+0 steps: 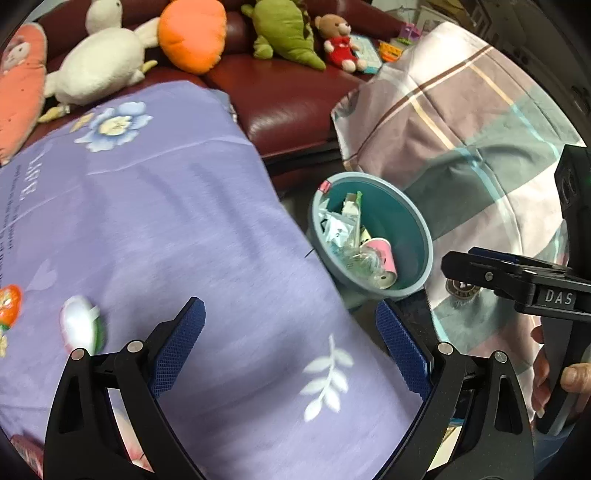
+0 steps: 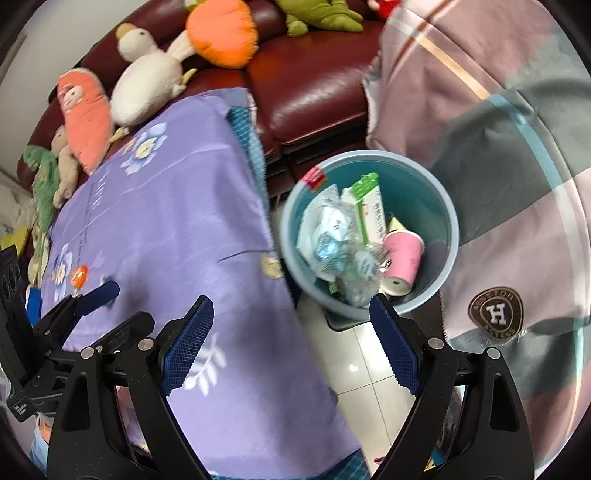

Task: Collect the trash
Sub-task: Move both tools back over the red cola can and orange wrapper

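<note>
A blue bin (image 2: 424, 192) stands on the floor between two cloth-covered surfaces. It holds a pink paper cup (image 2: 402, 258), a green and white wipes packet (image 2: 369, 210) and crumpled clear plastic (image 2: 354, 269). My right gripper (image 2: 291, 343) hangs open and empty above the purple cloth's edge, just in front of the bin. My left gripper (image 1: 291, 343) is also open and empty, over the purple cloth (image 1: 166, 221) to the left of the bin (image 1: 421, 221). The cup (image 1: 384, 258) also shows in the left wrist view. Each gripper appears in the other's view: right gripper (image 1: 448, 264), left gripper (image 2: 122, 306).
A dark red sofa (image 2: 314, 96) behind carries several plush toys, among them an orange one (image 2: 221, 33) and a white duck (image 2: 147, 85). A plaid cloth (image 2: 517, 184) covers the surface right of the bin. White floor tiles (image 2: 362, 369) show below. A hand (image 1: 572, 380) grips the right tool.
</note>
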`<act>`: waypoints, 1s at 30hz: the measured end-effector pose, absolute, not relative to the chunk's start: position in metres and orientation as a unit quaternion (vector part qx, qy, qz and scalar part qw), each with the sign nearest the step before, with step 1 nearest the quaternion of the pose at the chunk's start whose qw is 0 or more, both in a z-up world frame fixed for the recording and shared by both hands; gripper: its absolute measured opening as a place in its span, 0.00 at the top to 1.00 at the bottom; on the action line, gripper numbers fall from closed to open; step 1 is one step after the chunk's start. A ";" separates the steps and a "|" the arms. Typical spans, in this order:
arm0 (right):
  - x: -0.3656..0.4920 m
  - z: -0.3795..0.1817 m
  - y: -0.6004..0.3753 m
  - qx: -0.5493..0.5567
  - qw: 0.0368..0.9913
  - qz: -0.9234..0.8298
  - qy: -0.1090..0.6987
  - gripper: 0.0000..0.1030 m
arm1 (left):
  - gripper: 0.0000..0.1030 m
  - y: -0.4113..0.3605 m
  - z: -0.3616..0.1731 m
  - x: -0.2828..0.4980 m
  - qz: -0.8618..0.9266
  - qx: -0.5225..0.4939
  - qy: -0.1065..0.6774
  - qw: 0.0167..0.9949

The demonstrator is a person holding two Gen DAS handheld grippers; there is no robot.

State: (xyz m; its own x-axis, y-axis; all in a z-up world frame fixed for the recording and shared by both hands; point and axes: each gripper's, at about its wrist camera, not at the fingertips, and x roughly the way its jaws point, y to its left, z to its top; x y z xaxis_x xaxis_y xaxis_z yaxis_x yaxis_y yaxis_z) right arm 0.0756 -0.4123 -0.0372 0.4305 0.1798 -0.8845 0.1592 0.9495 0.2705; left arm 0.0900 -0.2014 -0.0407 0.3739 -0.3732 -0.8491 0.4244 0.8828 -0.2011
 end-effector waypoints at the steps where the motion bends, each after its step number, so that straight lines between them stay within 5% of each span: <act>1: 0.073 -0.035 -0.409 0.158 0.832 0.008 0.532 0.19 | 0.09 -0.195 -0.039 0.086 -0.238 0.023 0.505 0.830; 30: 0.022 -0.031 -0.242 0.097 0.816 0.121 0.557 0.18 | 0.08 0.059 -0.038 -0.009 -0.054 -0.046 0.520 0.851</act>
State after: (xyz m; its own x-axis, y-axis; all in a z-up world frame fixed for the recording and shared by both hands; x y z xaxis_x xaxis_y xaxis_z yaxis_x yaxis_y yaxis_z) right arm 0.0215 -0.2415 -0.0307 0.3504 0.3045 -0.8857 -0.0894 0.9522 0.2920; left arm -0.0087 0.0592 -0.0385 0.4534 -0.1389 -0.8804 0.0438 0.9901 -0.1336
